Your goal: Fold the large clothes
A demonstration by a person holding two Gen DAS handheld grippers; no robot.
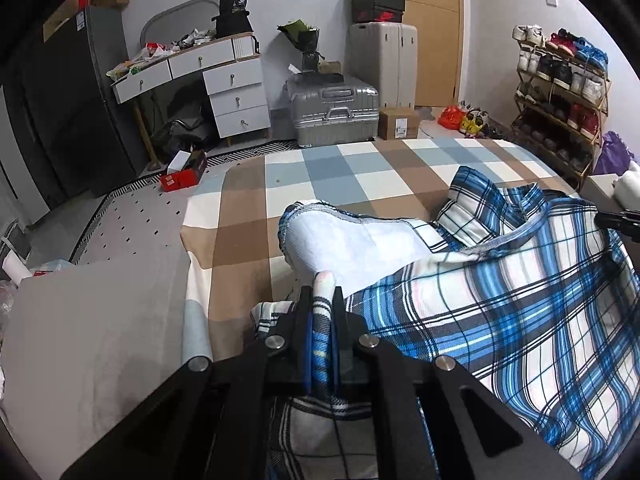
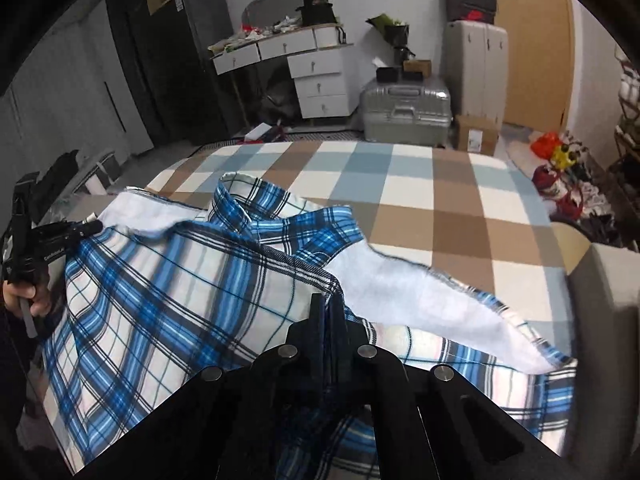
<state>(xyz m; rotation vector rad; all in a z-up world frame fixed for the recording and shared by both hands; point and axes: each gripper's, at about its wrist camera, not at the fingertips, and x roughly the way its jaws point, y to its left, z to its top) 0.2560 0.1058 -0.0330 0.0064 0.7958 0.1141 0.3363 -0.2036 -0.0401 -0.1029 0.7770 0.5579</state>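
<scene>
A large blue, white and black plaid shirt (image 1: 500,300) lies spread on a checked bedspread (image 1: 320,184), its pale inside turned up along one edge. My left gripper (image 1: 322,294) is shut on a fold of the shirt near its left edge, with cloth bunched between the fingers. In the right wrist view the same shirt (image 2: 168,280) fills the lower half, collar toward the far side. My right gripper (image 2: 328,304) is shut on a dark-edged fold of the shirt. The left gripper (image 2: 90,227) also shows at the left of that view, held by a hand (image 2: 28,294).
The bedspread (image 2: 420,208) covers a bed with grey floor at the left. Beyond it stand a white drawer desk (image 1: 224,84), a silver suitcase (image 1: 334,110), a cardboard box (image 1: 398,122) and a shoe rack (image 1: 560,100). A grey bed edge (image 2: 600,280) lies right.
</scene>
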